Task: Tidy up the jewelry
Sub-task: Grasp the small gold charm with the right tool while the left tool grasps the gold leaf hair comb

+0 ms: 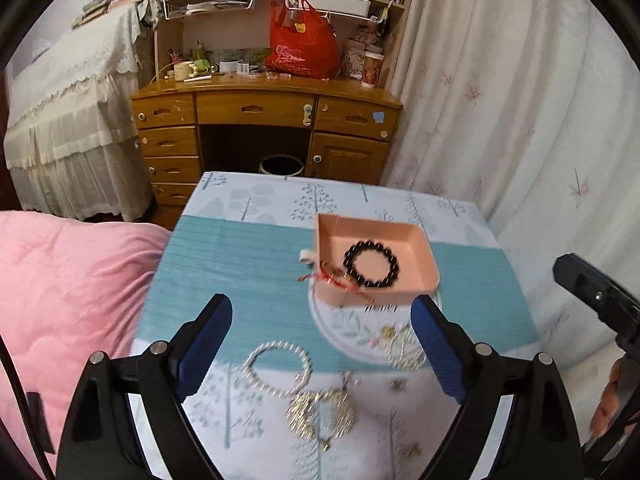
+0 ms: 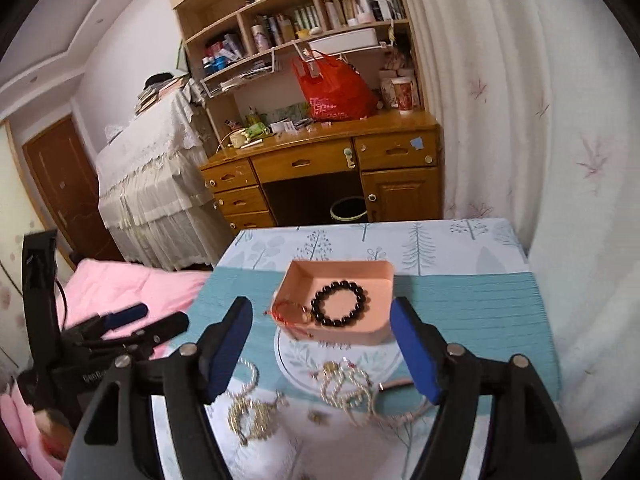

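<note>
We judge the task partly done: the black bracelet [image 1: 371,265] and red cord [image 1: 334,278] lie in the pink tray [image 1: 416,240] at frame center, the pearl bracelet [image 1: 278,368] and gold chain [image 1: 320,412] remain on the counter [image 1: 240,264] below, and both the left gripper [image 1: 320,344] and right gripper [image 2: 322,344] have fingers wide apart, holding nothing.

Pink tray [image 1: 420,258], black bead bracelet [image 1: 371,265], teal tree-patterned tablecloth [image 1: 248,256], pink quilt [image 1: 68,288], red bag [image 1: 304,48].

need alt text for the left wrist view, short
The open left gripper hovers over a tree-print tablecloth with loose jewelry beneath it: a pearl bracelet, a gold chain and a pearl strand. Beyond sits a pink tray holding a black bead bracelet and a red cord bracelet draped over its edge.
</note>
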`<state>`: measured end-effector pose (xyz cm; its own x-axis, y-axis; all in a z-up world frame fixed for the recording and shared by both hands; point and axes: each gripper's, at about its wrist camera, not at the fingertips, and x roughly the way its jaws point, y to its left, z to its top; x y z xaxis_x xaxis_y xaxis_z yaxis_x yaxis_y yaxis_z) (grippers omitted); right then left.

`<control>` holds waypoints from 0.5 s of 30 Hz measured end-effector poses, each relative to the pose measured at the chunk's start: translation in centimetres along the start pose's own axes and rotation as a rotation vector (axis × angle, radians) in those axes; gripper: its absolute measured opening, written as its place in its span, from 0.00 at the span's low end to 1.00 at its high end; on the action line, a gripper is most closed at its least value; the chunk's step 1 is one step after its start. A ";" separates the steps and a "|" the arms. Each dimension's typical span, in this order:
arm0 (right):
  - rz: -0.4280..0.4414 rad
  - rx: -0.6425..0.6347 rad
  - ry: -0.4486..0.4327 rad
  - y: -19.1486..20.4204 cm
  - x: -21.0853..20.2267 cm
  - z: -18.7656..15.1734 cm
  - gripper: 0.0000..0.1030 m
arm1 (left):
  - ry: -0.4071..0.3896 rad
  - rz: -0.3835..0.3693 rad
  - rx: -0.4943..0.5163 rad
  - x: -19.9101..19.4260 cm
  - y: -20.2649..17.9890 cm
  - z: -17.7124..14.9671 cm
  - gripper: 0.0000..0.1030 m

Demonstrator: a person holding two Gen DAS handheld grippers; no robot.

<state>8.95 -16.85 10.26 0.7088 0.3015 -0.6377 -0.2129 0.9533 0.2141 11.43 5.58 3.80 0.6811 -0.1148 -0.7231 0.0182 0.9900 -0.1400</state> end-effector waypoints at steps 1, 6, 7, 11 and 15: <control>-0.002 -0.010 0.006 0.1 -0.6 -0.5 0.70 | 0.004 0.007 0.007 -0.4 -0.1 -0.4 0.88; 0.036 -0.021 0.003 0.4 -2.9 -3.3 0.70 | 0.030 0.025 0.032 -1.5 -0.2 -3.0 0.95; 0.048 -0.024 -0.002 0.4 -3.2 -3.9 0.70 | 0.041 0.027 0.038 -1.4 -0.3 -3.4 0.95; 0.046 -0.072 -0.035 1.0 -3.7 -6.1 0.70 | 0.094 0.033 0.047 -0.4 -0.4 -5.6 0.95; 0.038 -0.126 -0.020 1.3 -3.0 -9.2 0.70 | 0.147 0.028 0.055 1.5 -0.4 -7.8 0.95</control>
<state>0.41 -16.33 5.66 0.7119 0.3385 -0.6154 -0.3218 0.9360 0.1425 6.72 4.36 -2.48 0.5677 -0.0936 -0.8179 0.0436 0.9955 -0.0837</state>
